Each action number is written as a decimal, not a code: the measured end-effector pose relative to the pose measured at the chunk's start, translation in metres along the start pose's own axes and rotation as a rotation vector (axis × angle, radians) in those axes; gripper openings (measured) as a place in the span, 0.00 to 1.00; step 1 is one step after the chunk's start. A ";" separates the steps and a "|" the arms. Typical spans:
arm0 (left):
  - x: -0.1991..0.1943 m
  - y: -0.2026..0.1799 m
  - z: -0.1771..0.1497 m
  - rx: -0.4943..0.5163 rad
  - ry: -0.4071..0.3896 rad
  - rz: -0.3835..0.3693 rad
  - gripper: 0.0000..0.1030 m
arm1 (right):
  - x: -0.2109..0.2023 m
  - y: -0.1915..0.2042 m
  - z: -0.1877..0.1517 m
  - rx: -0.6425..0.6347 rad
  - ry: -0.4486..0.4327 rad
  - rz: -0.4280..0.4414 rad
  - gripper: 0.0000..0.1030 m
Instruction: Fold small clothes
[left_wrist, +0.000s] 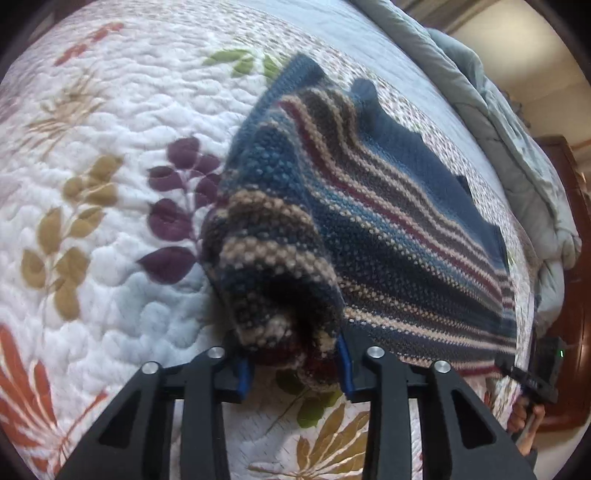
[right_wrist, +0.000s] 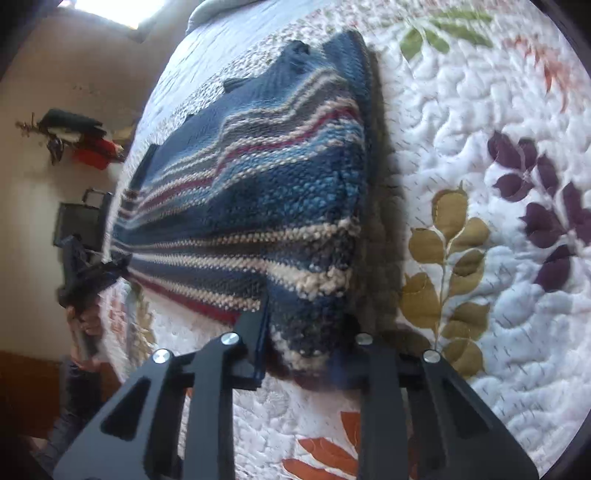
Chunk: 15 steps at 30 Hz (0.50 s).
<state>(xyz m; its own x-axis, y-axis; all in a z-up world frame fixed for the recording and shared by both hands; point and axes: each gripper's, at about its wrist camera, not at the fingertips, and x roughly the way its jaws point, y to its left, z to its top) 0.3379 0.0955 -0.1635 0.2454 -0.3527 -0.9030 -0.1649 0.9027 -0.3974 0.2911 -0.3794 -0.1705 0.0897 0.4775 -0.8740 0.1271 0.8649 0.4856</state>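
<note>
**Both corners pinched, hem lifted off the bed**

Striped knit sweater (left_wrist: 369, 206) lies on the quilted bedspread (left_wrist: 110, 147), near hem raised. Left gripper (left_wrist: 295, 365) fingers clamped on one bunched hem corner; right gripper (right_wrist: 306, 354) fingers clamped on the other. Judgement: carry both corners together, level and taut, toward the collar so the fold lands square. Quilt is soft, leaf-printed. Plain wall and wooden furniture beyond the bed.

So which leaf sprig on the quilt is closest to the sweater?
The purple sprig; its leaves reach the sweater's edge, while the tan sprig and orange one lie farther out.
</note>
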 end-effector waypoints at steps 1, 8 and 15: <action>-0.003 -0.003 -0.002 -0.006 -0.013 0.025 0.32 | -0.003 0.002 -0.002 -0.007 -0.001 -0.009 0.21; -0.044 -0.023 -0.029 0.048 -0.052 0.064 0.30 | -0.049 0.016 -0.035 -0.059 -0.012 -0.048 0.19; -0.067 -0.044 -0.111 0.112 0.011 0.028 0.30 | -0.091 -0.003 -0.111 -0.061 0.016 -0.072 0.19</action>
<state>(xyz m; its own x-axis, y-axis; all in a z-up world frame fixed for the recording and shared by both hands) 0.2224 0.0523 -0.1037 0.2318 -0.3286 -0.9156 -0.0640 0.9340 -0.3515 0.1725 -0.4081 -0.0946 0.0663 0.4157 -0.9071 0.0722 0.9047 0.4199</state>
